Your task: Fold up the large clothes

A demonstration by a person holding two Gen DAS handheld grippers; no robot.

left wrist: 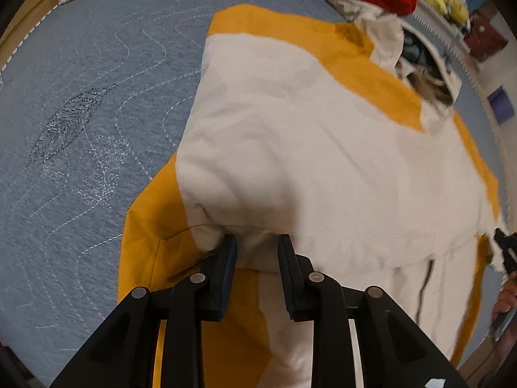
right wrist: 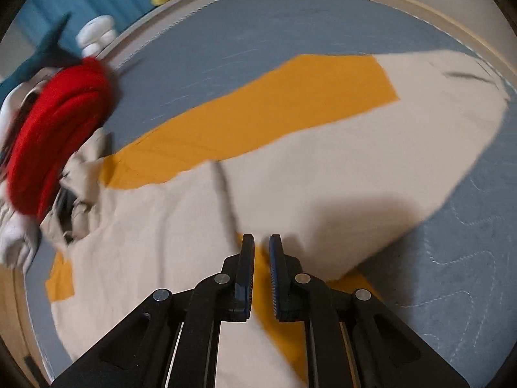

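While the cream-and-yellow garment (left wrist: 323, 148) is lying across the blue quilt (left wrist: 80, 129) at frame centre, the left gripper (left wrist: 257, 242) is pinching its folded hem; the right gripper (right wrist: 261, 242) is standing nearly closed, its hold unclear.

Cream-and-mustard garment (left wrist: 323, 148) spread on bed

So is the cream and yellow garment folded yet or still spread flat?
Partly folded: the garment has a cream layer doubled over yellow on the blue bedcover.

Blue quilted bed cover (left wrist: 97, 103), cream-and-yellow garment (left wrist: 307, 148) spread on it, red knit (right wrist: 55, 135) beside.
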